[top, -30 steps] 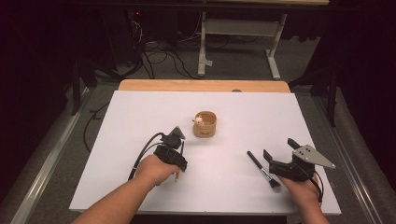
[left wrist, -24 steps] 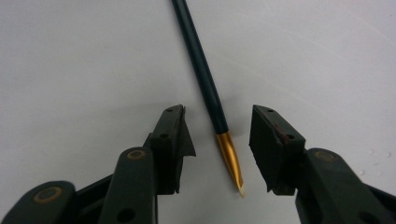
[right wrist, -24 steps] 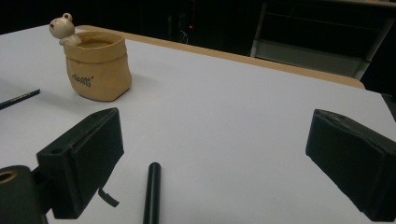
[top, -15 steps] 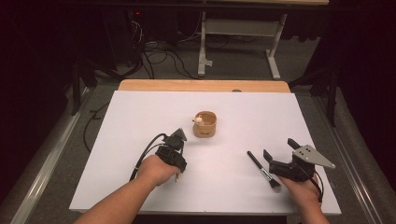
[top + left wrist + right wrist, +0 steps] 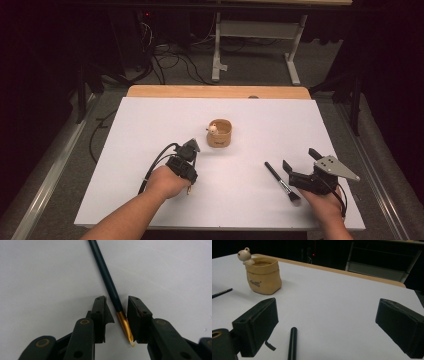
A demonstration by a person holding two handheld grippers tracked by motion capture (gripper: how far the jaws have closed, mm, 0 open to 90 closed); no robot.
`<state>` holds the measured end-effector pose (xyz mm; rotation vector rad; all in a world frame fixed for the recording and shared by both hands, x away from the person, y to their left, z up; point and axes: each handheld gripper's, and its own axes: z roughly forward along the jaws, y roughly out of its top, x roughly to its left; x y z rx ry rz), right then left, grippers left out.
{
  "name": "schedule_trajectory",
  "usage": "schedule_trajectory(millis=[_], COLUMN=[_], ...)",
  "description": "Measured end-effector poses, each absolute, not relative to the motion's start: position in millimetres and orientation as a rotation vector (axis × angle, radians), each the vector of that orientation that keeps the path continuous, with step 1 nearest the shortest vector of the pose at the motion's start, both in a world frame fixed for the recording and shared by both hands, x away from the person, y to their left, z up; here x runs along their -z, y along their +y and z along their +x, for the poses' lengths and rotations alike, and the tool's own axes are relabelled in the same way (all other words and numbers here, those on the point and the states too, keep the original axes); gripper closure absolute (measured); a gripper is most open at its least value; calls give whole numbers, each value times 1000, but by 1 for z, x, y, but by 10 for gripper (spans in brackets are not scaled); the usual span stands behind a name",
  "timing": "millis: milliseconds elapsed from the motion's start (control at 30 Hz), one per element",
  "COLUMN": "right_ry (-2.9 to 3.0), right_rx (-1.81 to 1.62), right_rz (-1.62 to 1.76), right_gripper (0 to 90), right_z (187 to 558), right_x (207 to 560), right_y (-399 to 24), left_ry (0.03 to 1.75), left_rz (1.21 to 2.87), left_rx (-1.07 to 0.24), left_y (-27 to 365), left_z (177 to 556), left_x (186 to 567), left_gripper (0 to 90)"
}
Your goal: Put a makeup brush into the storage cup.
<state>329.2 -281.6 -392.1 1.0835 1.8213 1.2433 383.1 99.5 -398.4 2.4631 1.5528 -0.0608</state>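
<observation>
A thin brush (image 5: 110, 282) with a dark handle, gold ferrule and pale tip lies on the white table (image 5: 150, 125). My left gripper (image 5: 117, 301) points down over it and its jaws have just been closing. The ferrule sits between them with a gap on one side. From above, a hand holds the left gripper (image 5: 186, 172) left of centre. My right gripper (image 5: 299, 159) rests near the front right, jaws wide open. A black brush (image 5: 280, 181) lies just left of it. Its handle end (image 5: 292, 342) shows between the right gripper's (image 5: 328, 315) jaws.
A small tan pot (image 5: 220, 134) with a little bear figure (image 5: 244, 255) on its rim stands mid-table. The thin brush's far end (image 5: 222, 292) lies left of the pot. A wooden edge (image 5: 215, 91) runs along the table's back, with cables and a stand on the floor beyond.
</observation>
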Motion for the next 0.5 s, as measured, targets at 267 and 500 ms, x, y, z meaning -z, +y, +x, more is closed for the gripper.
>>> schedule_trajectory(millis=[267, 500], right_ry=[1821, 1819], right_rx=[-1245, -1248], right_rz=[1086, 1082], right_gripper=[60, 61], right_z=[329, 329], right_x=[392, 392], right_y=[-282, -283], left_ry=[1527, 1486], left_rz=[2479, 2507], left_rx=[37, 20], left_y=[100, 102], left_z=[382, 382], left_x=[399, 399], left_gripper=[719, 769])
